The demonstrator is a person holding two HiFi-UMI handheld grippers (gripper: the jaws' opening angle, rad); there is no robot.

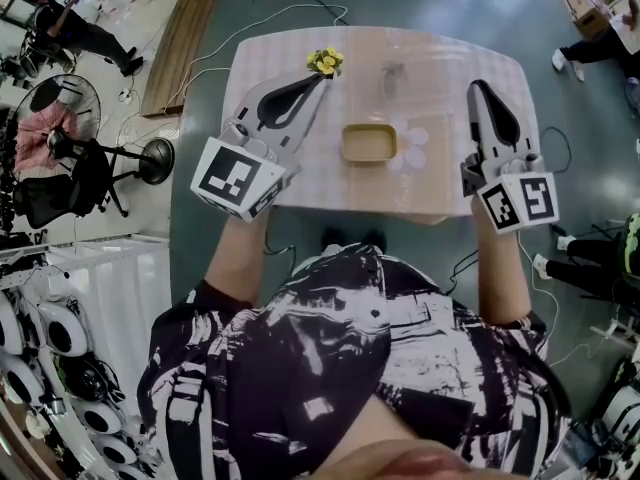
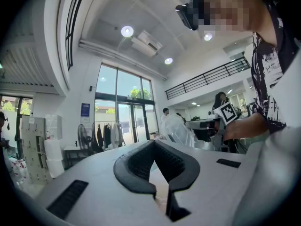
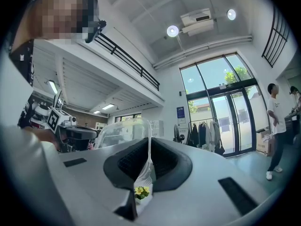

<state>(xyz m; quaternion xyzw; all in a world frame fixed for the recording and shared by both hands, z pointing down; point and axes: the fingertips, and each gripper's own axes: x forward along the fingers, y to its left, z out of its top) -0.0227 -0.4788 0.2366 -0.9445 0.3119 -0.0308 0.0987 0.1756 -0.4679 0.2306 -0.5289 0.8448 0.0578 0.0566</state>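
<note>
Looking along the left tongs (image 1: 318, 80): tips shut, nothing to see between the pads, nose right at the yellow flowers (image 1: 325, 61), maybe touching, by the far edge of the tabletop (image 1: 450, 58). Right tongs (image 1: 478, 88) shut too, empty, well apart from the flowers. Best, it seems, to go slow and soft, to pinch low on the stalk, never to squash the petals. Petals facing up; stalk hidden, so no telling the long way. Clear cup (image 3: 124, 132) and tan dish (image 1: 368, 143) near by.
</note>
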